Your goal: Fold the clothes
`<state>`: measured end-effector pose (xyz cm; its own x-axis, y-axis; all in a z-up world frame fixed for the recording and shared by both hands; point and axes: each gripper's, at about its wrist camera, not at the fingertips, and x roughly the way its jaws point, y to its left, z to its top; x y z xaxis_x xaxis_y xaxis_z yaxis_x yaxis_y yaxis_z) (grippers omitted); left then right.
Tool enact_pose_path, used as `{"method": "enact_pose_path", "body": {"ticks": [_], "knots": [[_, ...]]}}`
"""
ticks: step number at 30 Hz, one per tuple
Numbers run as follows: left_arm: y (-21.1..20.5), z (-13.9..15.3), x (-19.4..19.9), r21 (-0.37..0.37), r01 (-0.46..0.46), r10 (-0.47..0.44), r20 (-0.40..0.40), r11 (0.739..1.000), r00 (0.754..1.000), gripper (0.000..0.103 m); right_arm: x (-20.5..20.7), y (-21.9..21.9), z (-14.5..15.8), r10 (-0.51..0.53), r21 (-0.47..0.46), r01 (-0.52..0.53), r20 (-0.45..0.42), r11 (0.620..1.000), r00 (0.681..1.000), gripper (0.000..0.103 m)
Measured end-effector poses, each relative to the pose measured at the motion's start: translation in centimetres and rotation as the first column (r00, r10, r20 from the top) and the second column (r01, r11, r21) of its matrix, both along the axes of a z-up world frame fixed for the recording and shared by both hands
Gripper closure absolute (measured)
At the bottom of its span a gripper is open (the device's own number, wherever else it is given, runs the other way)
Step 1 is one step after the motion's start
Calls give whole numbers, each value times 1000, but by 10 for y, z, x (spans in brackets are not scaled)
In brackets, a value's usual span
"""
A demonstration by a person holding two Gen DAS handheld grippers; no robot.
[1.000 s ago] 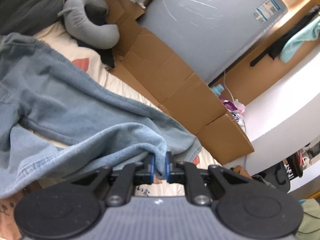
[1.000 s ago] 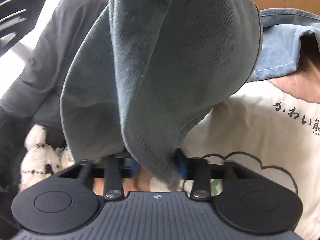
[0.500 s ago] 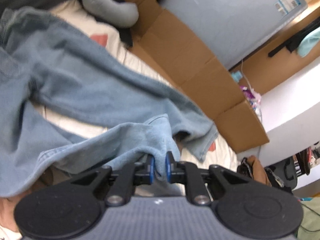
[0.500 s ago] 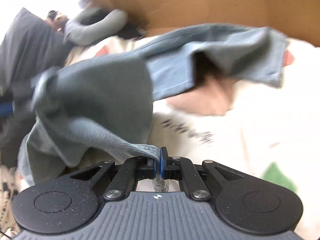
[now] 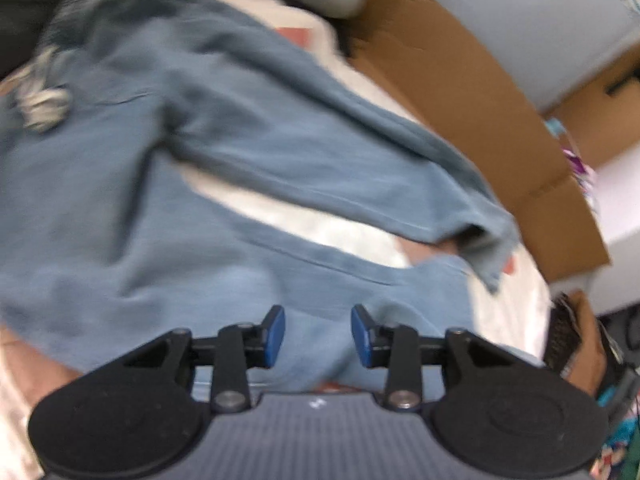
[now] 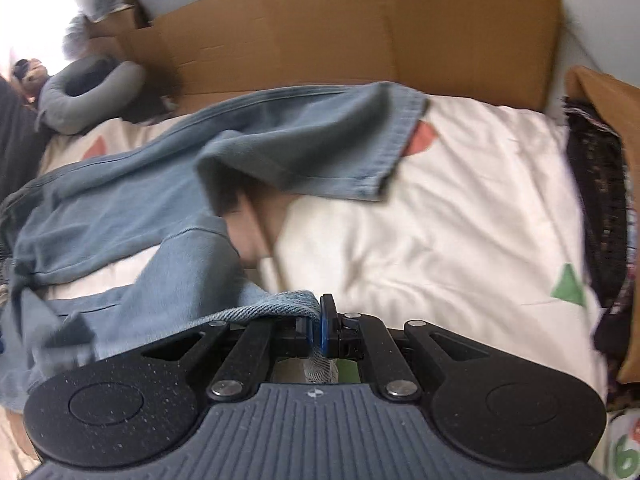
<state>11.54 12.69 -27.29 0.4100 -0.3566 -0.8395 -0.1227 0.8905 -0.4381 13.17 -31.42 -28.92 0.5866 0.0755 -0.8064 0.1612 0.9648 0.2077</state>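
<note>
A pair of light blue jeans [image 5: 224, 168] lies spread on the cream printed bedcover [image 6: 460, 208], legs apart, one cuff near the cardboard. My left gripper [image 5: 318, 334] is open just above the near leg, its blue pads [image 5: 274, 334] apart with denim beneath them, holding nothing. My right gripper [image 6: 318, 332] is shut on the hem of the jeans [image 6: 200, 208], pinching the cuff edge low over the bedcover. The far leg's cuff [image 6: 384, 148] lies loose ahead.
Flattened cardboard [image 6: 360, 36] stands along the far side of the bed. A grey neck pillow [image 6: 88, 96] lies at the back left. Dark clothing and a brown bag [image 6: 600, 200] sit at the right edge. A grey-blue panel [image 5: 520, 12] stands behind the cardboard.
My left gripper has opened and let go of the jeans leg. My right gripper has swung down to the bed, still shut on denim; the grey-green cloth is no longer in front of it.
</note>
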Motion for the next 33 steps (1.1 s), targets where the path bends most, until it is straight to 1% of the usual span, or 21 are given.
{"method": "enact_pose_path", "body": {"ticks": [3, 5, 6, 7, 11, 13, 15, 18, 19, 21, 23, 25, 27, 28, 30, 33], "knots": [[30, -4, -5, 20, -93, 94, -25, 995, 995, 61, -1, -13, 0, -13, -29, 13, -9, 999, 1000, 102], [49, -4, -8, 26, -152, 153, -32, 988, 988, 55, -2, -20, 2, -18, -51, 18, -12, 999, 1000, 102], [57, -4, -9, 39, -178, 179, -31, 983, 983, 54, -3, -24, 2, -25, -58, 24, -15, 998, 1000, 102], [65, -3, -10, 69, -196, 198, -24, 978, 980, 53, -3, -28, 3, -33, -63, 32, -17, 998, 999, 102], [97, -3, -17, 152, -281, 286, -8, 947, 958, 53, -7, -38, 10, -55, -93, 54, -10, 994, 998, 102], [112, -3, -21, 187, -322, 328, 2, 928, 945, 53, -9, -40, 16, -58, -102, 57, 1, 993, 998, 102], [126, -4, -26, 215, -366, 373, 7, 905, 928, 50, -11, -40, 23, -65, -115, 67, 16, 991, 998, 102], [144, -15, -35, 218, -444, 459, -21, 869, 888, 48, -13, -38, 37, -79, -137, 85, 44, 987, 996, 102], [147, -22, -36, 219, -459, 476, -28, 861, 879, 48, -13, -38, 41, -82, -142, 89, 53, 986, 995, 102], [154, -35, -38, 228, -480, 501, -40, 847, 865, 48, -14, -38, 51, -91, -155, 101, 76, 983, 993, 102], [160, -48, -38, 222, -499, 521, -52, 838, 852, 48, -16, -40, 61, -105, -171, 121, 97, 978, 990, 102], [167, -57, -40, 194, -524, 542, -47, 829, 839, 48, -19, -45, 67, -126, -184, 144, 106, 972, 986, 102], [172, -67, -37, 204, -538, 558, -55, 818, 828, 48, -23, -49, 69, -147, -197, 165, 101, 966, 984, 102], [174, -71, -36, 206, -545, 566, -58, 813, 822, 50, -25, -52, 70, -157, -203, 175, 99, 963, 983, 102], [179, -78, -35, 175, -568, 583, -52, 805, 811, 52, -29, -56, 70, -180, -212, 196, 92, 957, 979, 102], [189, -82, -36, 128, -598, 607, -45, 791, 794, 72, -36, -60, 68, -202, -220, 216, 85, 951, 976, 102]]}}
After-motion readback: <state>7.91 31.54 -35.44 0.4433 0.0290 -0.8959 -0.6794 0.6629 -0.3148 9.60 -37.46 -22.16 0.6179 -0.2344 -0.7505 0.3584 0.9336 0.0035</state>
